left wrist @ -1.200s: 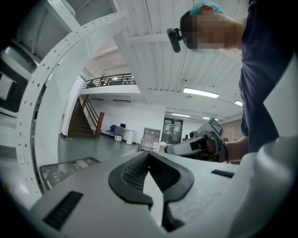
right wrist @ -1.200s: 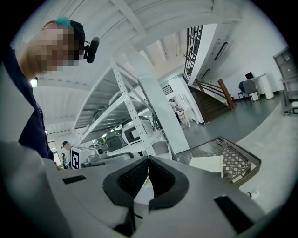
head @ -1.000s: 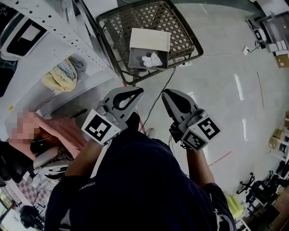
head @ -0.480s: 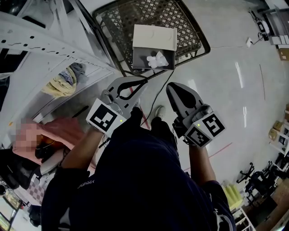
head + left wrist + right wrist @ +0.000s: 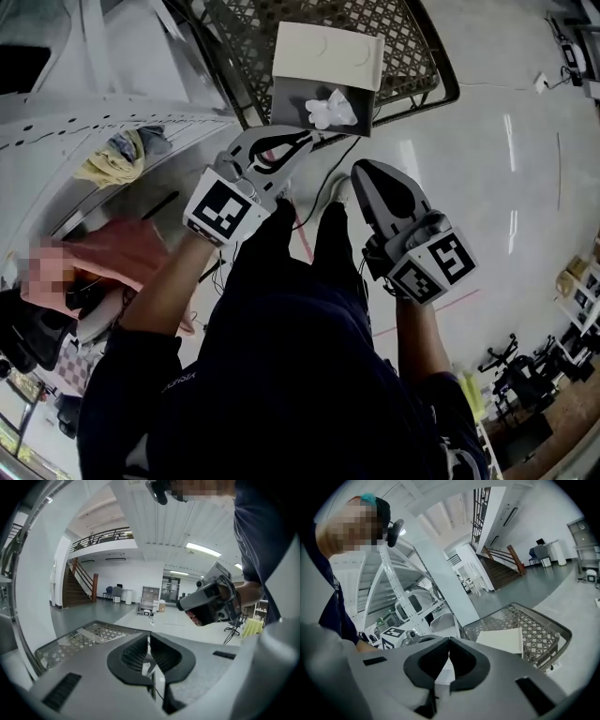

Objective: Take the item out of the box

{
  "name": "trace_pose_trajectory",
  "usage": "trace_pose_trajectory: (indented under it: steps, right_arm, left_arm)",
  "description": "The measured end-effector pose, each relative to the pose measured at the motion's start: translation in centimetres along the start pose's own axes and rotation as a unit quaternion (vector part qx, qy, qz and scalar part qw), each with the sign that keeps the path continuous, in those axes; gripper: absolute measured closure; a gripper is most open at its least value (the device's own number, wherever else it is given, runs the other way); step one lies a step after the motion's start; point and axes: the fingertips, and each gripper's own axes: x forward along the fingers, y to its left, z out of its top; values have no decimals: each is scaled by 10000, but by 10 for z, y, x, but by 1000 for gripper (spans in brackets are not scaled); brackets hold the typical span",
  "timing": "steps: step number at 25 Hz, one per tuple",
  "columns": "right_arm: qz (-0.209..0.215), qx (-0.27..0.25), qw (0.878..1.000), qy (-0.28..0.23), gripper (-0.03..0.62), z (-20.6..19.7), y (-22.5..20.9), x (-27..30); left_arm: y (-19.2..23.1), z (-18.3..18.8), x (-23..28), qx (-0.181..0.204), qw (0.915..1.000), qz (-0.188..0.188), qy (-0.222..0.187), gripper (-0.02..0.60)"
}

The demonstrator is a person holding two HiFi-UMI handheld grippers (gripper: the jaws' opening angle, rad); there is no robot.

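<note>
Polished grey floor [image 5: 497, 197] fills most of the head view, with white perforated shelving [image 5: 84, 112] along the left. A dark wire-mesh basket [image 5: 439, 66] stands on the floor ahead of the person. Inside it, against the near edge and about midway along, sits a pale cardboard box [image 5: 328, 52] with its flap folded back. The white crumpled item [image 5: 328, 111] lies in the open box, toward the near wall. It looks like bunched paper or thin wrap, so it is probably very light, soft and easily squashed, not slippery but apt to give way under a pinch. A gentle hold on the raised bunch at its top, well clear of the box walls, seems the best place to take it. The left gripper [image 5: 305, 141] hangs just short of the box's near wall. Its fingers are closed tip to tip with nothing between them. The right gripper [image 5: 362, 172] is held a little further back over the floor, beside the left one, with its fingers likewise pressed together and empty. Both will need to open before either can take the item.
</note>
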Motion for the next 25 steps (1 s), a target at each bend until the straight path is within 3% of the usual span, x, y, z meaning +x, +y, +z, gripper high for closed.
trace_pose_trajectory:
  steps: [11, 25]
  right_arm:
    - [12, 408, 9988, 281, 569, -26, -66, 10]
    - [-64, 846, 9958, 351, 569, -50, -121, 14]
  left_arm:
    - [32, -74, 80, 237, 9945, -143, 1015, 508]
    - [44, -148, 139, 1017, 9654, -776, 2272, 486]
